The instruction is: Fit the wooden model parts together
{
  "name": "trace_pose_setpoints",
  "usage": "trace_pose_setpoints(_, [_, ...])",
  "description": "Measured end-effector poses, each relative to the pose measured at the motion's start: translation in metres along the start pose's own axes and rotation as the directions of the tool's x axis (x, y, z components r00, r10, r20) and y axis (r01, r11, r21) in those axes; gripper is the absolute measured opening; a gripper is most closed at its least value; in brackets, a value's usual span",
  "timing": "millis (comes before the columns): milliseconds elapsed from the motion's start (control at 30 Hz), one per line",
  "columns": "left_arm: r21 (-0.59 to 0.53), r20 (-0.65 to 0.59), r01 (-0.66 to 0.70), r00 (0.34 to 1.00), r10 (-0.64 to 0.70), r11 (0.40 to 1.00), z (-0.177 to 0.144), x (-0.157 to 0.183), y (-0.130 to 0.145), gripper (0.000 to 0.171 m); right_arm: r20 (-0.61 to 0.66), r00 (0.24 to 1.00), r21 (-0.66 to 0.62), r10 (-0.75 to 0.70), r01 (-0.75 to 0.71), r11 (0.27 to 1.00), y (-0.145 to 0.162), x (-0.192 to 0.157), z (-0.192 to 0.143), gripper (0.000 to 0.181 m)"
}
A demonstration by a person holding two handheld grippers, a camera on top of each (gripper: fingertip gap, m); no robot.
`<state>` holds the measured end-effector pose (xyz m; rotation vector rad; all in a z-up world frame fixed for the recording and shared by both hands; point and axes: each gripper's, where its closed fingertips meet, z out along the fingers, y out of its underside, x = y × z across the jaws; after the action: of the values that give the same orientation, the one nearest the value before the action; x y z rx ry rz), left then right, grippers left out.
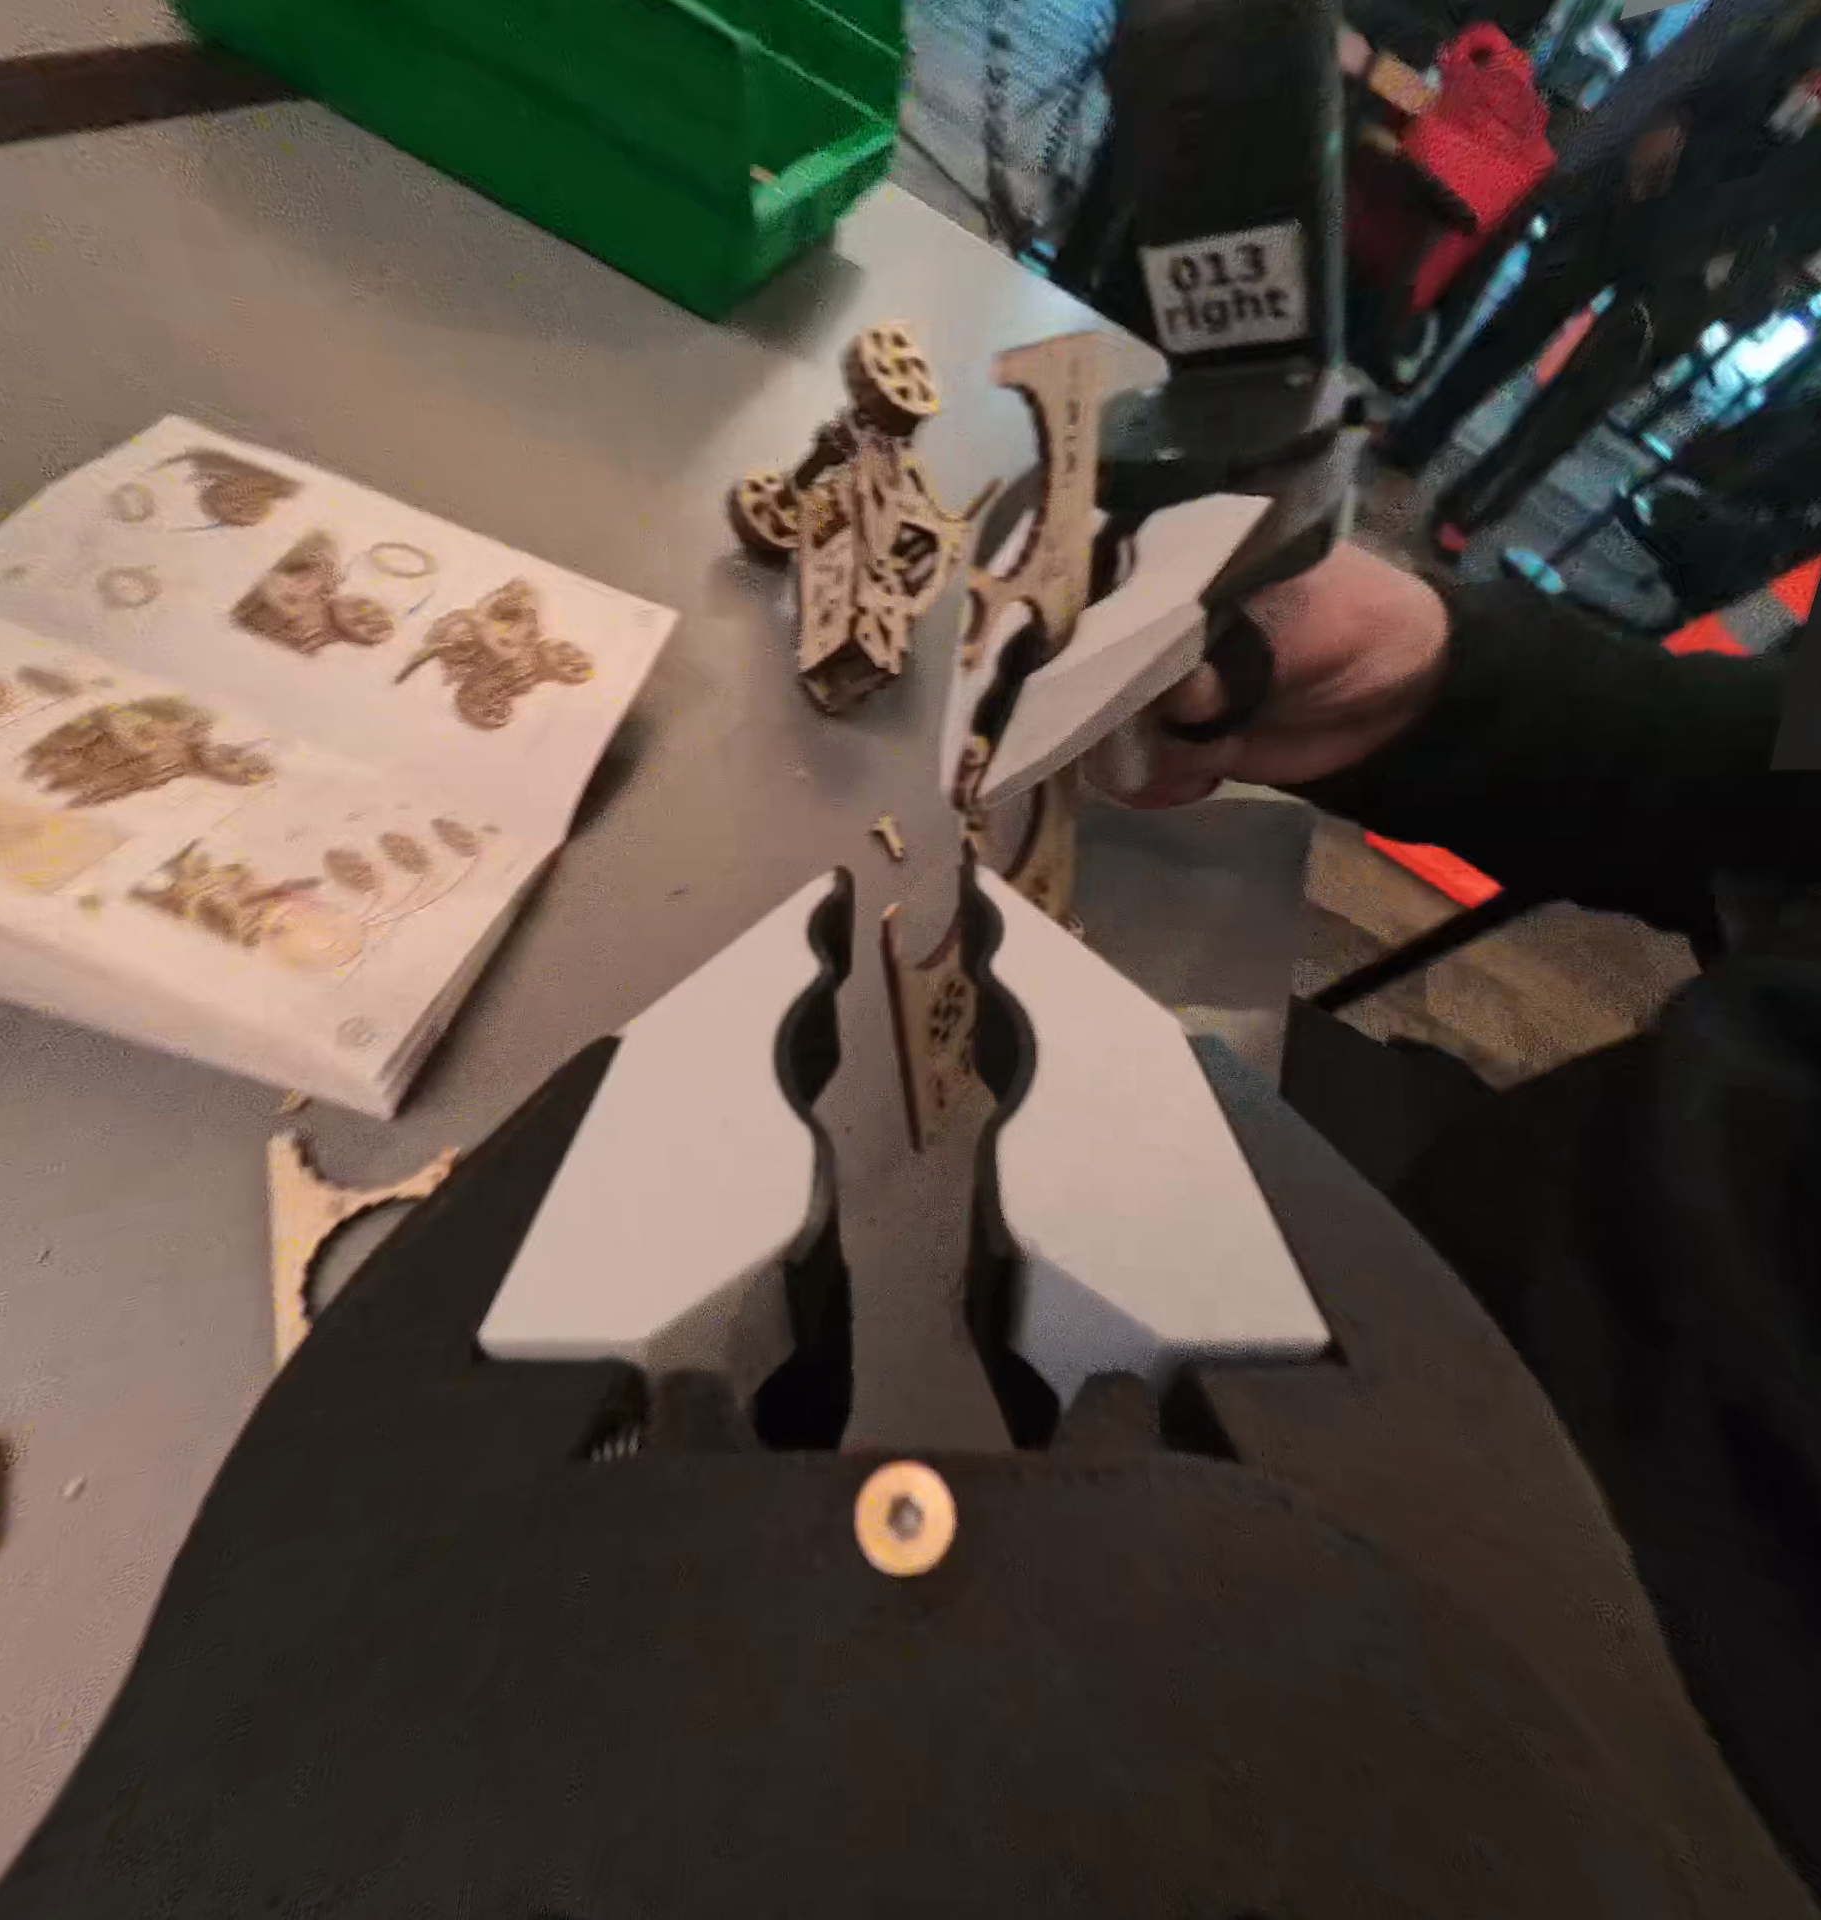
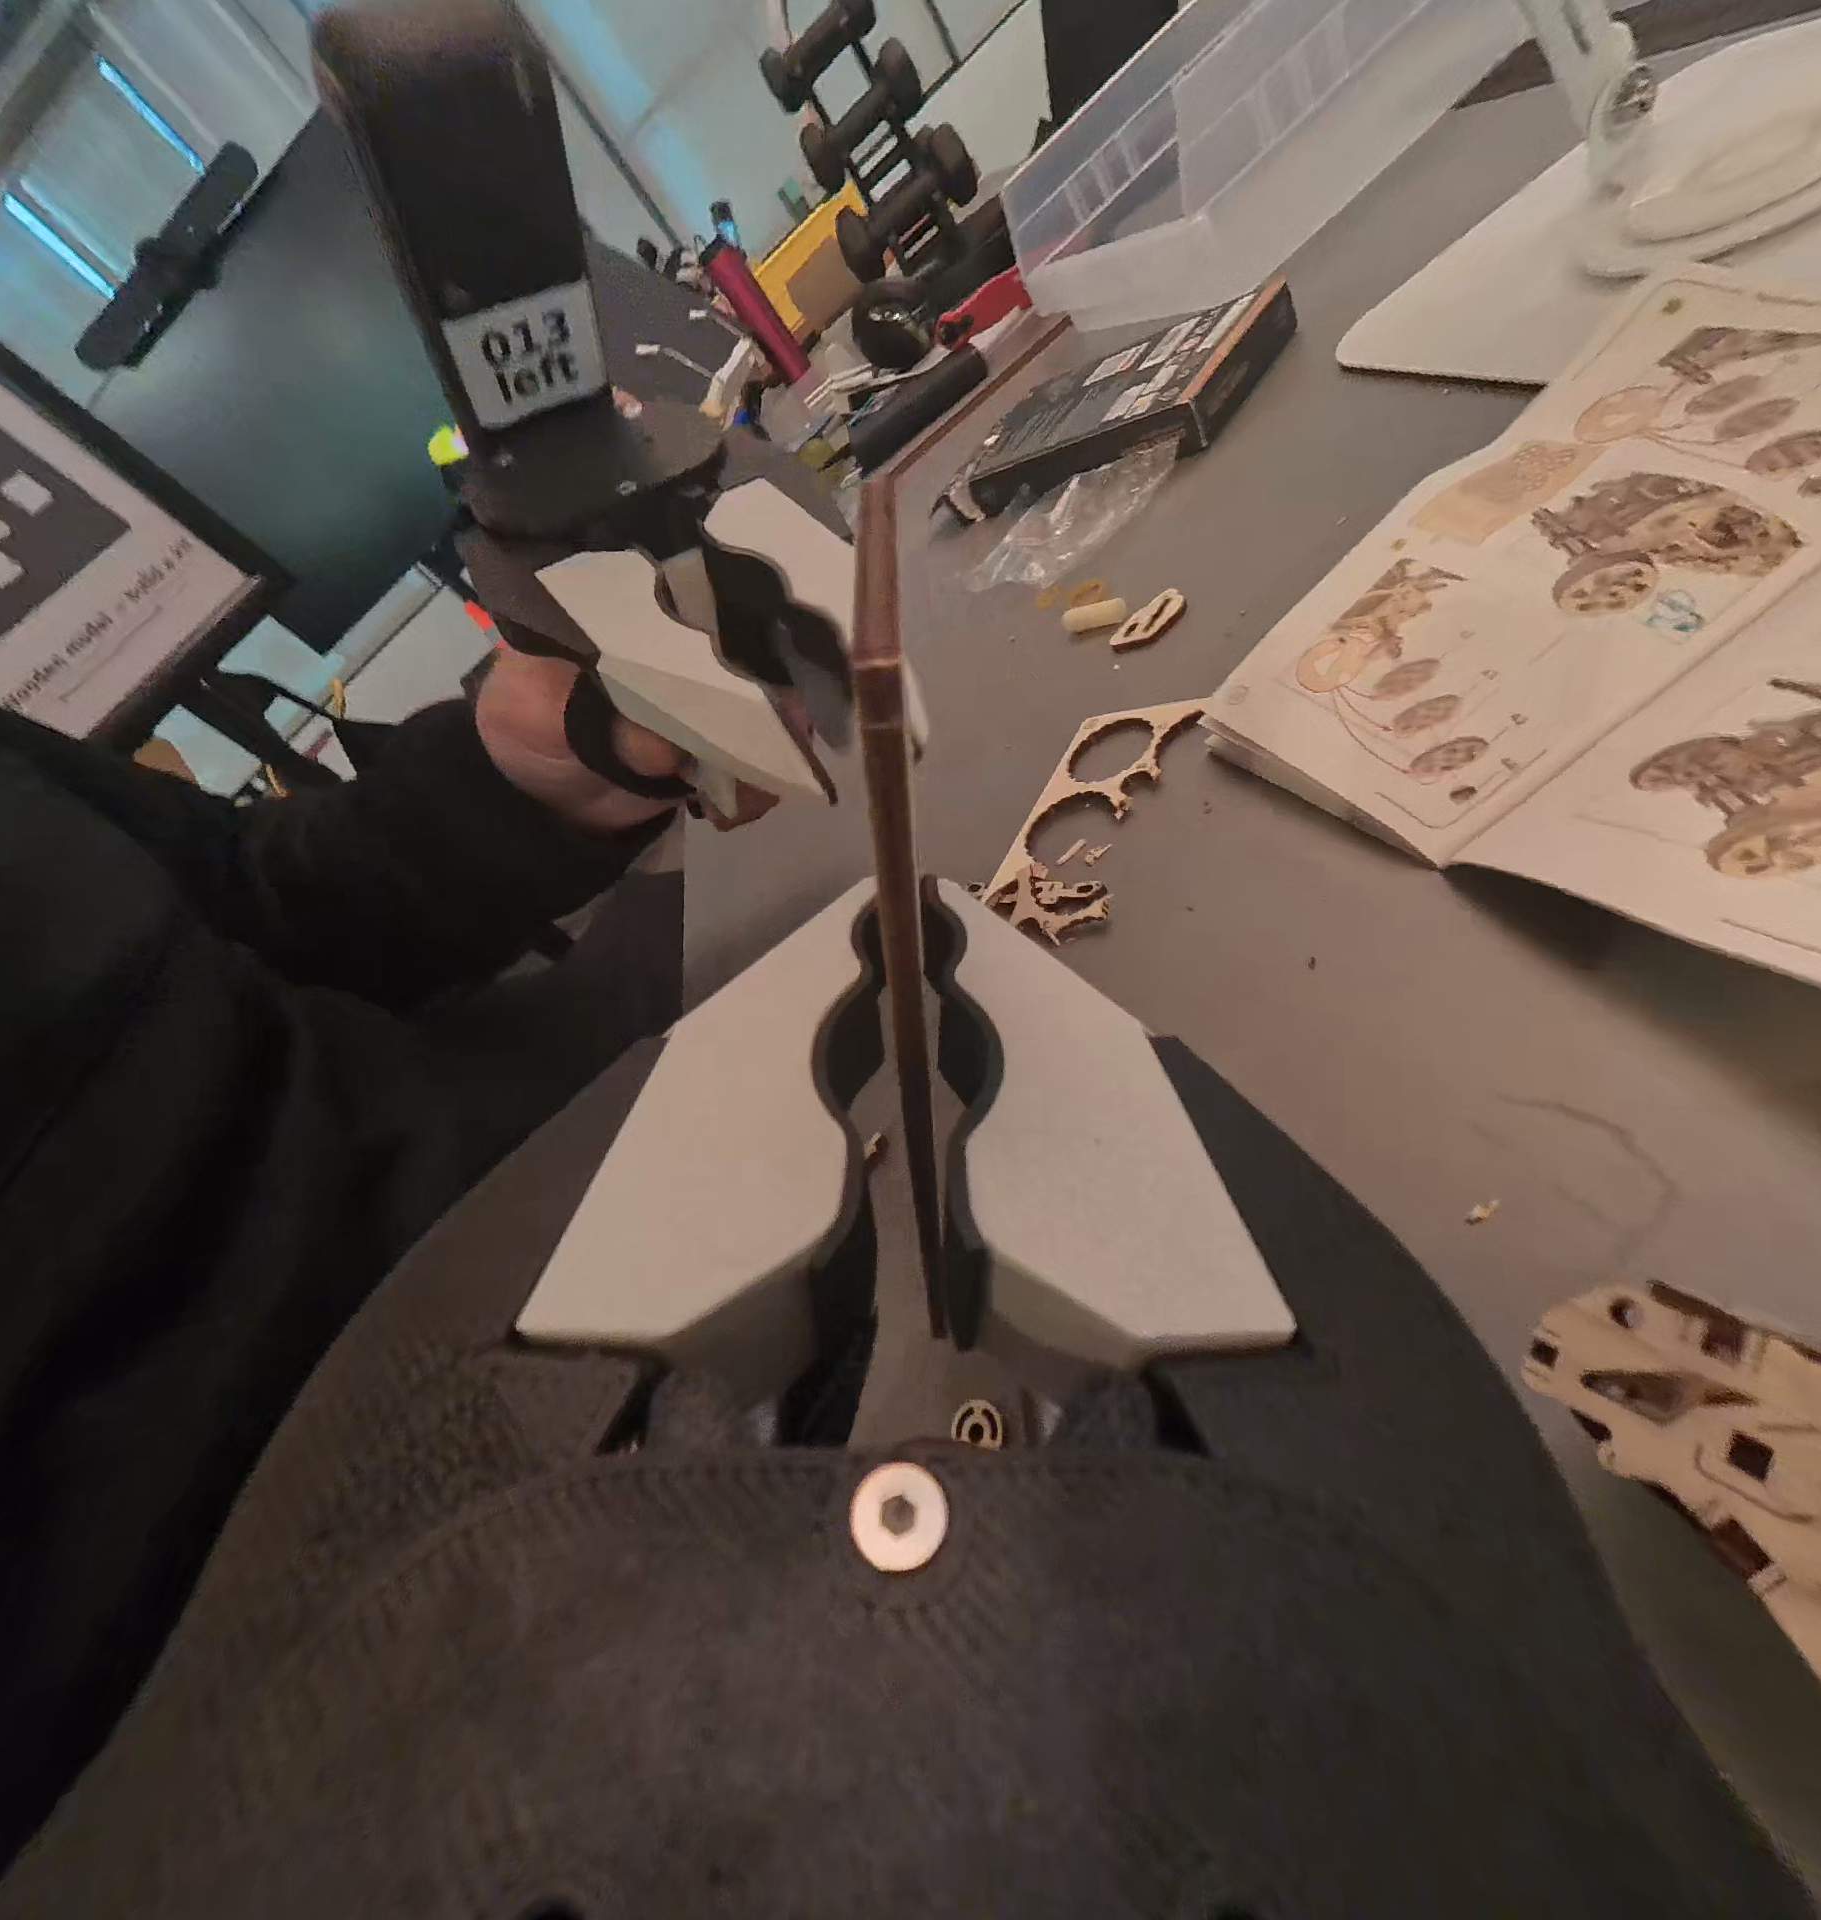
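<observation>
Together, left tongs and right tongs each clamp the same wooden sheet edge-on.

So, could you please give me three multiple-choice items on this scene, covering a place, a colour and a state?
1. Where does the part-built model stand?
A. On the table, beside the open booklet
B. On the floor
C. On top of the pages

2. What colour is the bin at the far side of the table?
A. Red
B. Green
C. Blue

3. What state is the right claw in?
A. Wide open and empty
B. Lying on the table
C. Shut on the thin wooden sheet

Answers:
1 A: the left wrist view shows it on the grey top, right of the booklet.
2 B: its walls are plainly green.
3 C: the right wrist view shows the sheet edge-on, pinched between the fingers.
</observation>
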<state>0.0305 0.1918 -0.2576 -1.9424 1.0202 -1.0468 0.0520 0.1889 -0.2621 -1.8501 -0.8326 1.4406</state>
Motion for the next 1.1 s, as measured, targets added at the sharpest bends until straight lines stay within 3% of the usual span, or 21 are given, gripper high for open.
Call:
trace_pose_setpoints(133, [-0.099, -0.137, -0.066, 0.989, 0.052, 0.993, 0.022, 0.025, 0.004, 0.002, 0.029, 0.996, -0.044, -0.089, 0.090, 0.995, 0.000, -0.011, 0.005, 0.001])
trace_pose_setpoints(233, [-0.065, -0.218, -0.004, 0.976, -0.010, 0.998, 0.022, 0.029, 0.002, 0.000, 0.055, 0.992, -0.030, -0.113, 0.115, 0.993, -0.004, -0.015, 0.001, 0.001])
trace_pose_setpoints(433, [-0.004, -0.229, 0.108, 0.968, -0.106, 0.994, 0.022, 0.020, 0.002, 0.000, 0.071, 0.994, -0.025, -0.082, 0.084, 0.996, 0.001, -0.014, -0.003, 0.003])
trace_pose_setpoints(533, [0.005, -0.239, 0.052, 0.970, -0.049, 0.999, 0.024, 0.028, 0.004, 0.000, 0.069, 0.995, -0.010, -0.066, 0.067, 0.998, 0.002, -0.013, -0.005, 0.001])
trace_pose_setpoints(600, [-0.055, -0.231, 0.016, 0.973, -0.028, 0.998, 0.030, 0.031, 0.013, 0.014, 0.084, 0.996, 0.010, -0.041, 0.041, 0.999, 0.001, -0.013, -0.005, 0.001])
trace_pose_setpoints(700, [-0.127, -0.198, -0.049, 0.980, 0.023, 0.991, 0.036, 0.029, 0.026, 0.013, 0.058, 0.996, -0.015, -0.061, 0.062, 0.998, 0.007, -0.010, -0.001, 0.001])
trace_pose_setpoints(767, [-0.090, -0.239, -0.021, 0.971, -0.001, 0.996, 0.036, 0.034, 0.021, 0.002, 0.068, 0.996, -0.014, -0.057, 0.058, 0.998, 0.008, -0.013, 0.000, 0.001])
trace_pose_setpoints(933, [-0.050, -0.256, 0.016, 0.966, -0.028, 0.999, 0.041, 0.036, 0.015, 0.000, 0.066, 0.996, -0.018, -0.067, 0.068, 0.998, 0.004, -0.015, -0.002, 0.002])
trace_pose_setpoints(1100, [0.030, -0.292, 0.127, 0.950, -0.113, 0.991, 0.040, 0.032, 0.006, 0.000, 0.009, 0.996, -0.014, -0.088, 0.088, 0.996, 0.000, -0.010, -0.011, 0.018])
